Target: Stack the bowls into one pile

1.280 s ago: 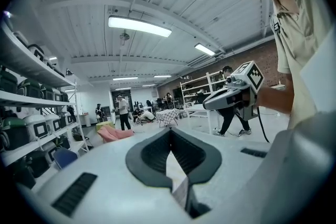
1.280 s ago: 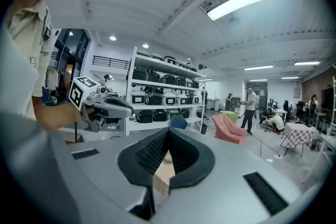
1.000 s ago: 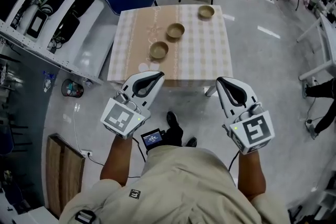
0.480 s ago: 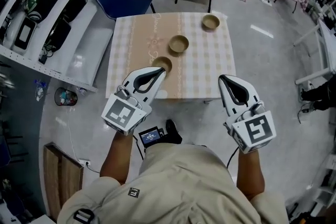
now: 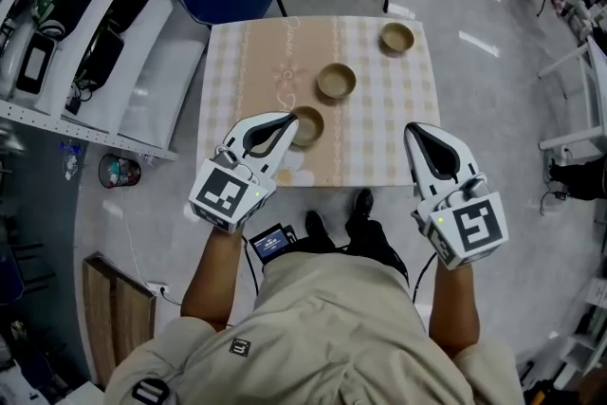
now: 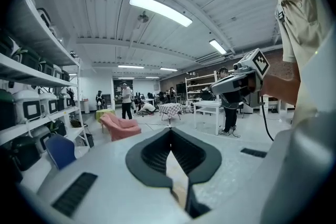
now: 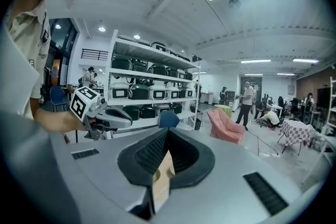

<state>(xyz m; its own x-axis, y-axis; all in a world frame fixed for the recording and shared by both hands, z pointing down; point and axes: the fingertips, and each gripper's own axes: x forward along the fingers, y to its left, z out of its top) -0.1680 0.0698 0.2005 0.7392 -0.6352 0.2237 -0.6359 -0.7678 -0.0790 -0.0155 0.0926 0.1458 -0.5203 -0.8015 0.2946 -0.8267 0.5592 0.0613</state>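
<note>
Both forearms extend forward over the near edge of the table (image 5: pixel 379 138). Left gripper (image 5: pixel 287 121) and right gripper (image 5: pixel 415 130): jaws clenched, empty. The left tips appear to sit over the nearest bowl (image 5: pixel 309 126).

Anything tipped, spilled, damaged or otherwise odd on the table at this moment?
Nothing stands out. The near bowl, middle bowl and far bowl sit upright and apart in a diagonal row on the table; no spill or damage shows. The left gripper and right gripper are shut and empty.
</note>
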